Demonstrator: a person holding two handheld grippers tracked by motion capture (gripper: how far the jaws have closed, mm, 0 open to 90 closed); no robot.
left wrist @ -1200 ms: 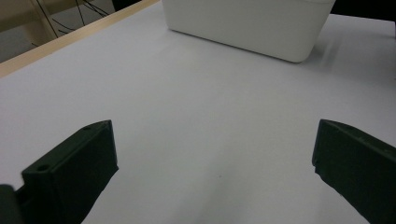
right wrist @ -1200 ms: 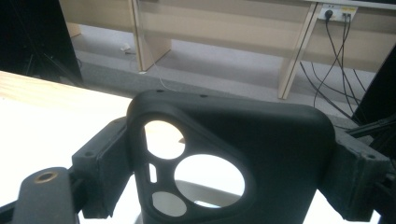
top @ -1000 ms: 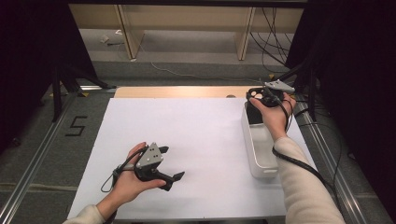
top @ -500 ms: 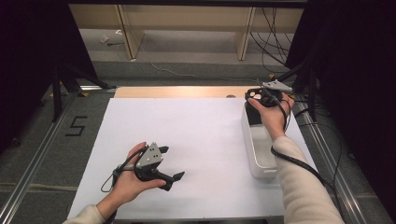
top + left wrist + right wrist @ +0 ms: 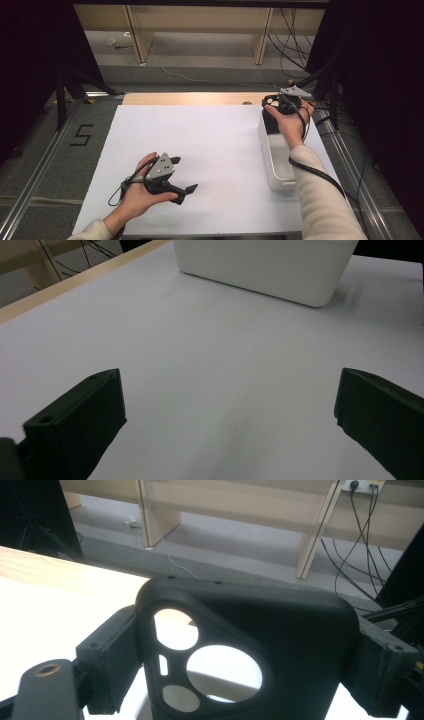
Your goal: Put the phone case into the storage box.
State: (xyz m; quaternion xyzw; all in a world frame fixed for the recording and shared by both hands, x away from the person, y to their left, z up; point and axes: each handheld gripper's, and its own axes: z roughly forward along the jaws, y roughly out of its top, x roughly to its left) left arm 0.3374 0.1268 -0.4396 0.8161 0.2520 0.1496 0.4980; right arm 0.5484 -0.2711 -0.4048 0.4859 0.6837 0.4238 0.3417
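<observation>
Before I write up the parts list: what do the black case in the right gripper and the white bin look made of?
Black case: probably soft matte plastic or silicone, with rounded moulded cutouts and no glare. White bin: likely smooth moulded plastic, with rounded corners and an even, faint sheen.

A white-covered table (image 5: 210, 145) carries a white rectangular bin (image 5: 272, 165) along its right edge; bare wood strip (image 5: 190, 98) shows beyond the bin's far end.

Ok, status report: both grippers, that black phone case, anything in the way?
Right gripper shut on black phone case, above white bin's far end. Left gripper open, empty, over the white mat. Nothing in the way.
</observation>
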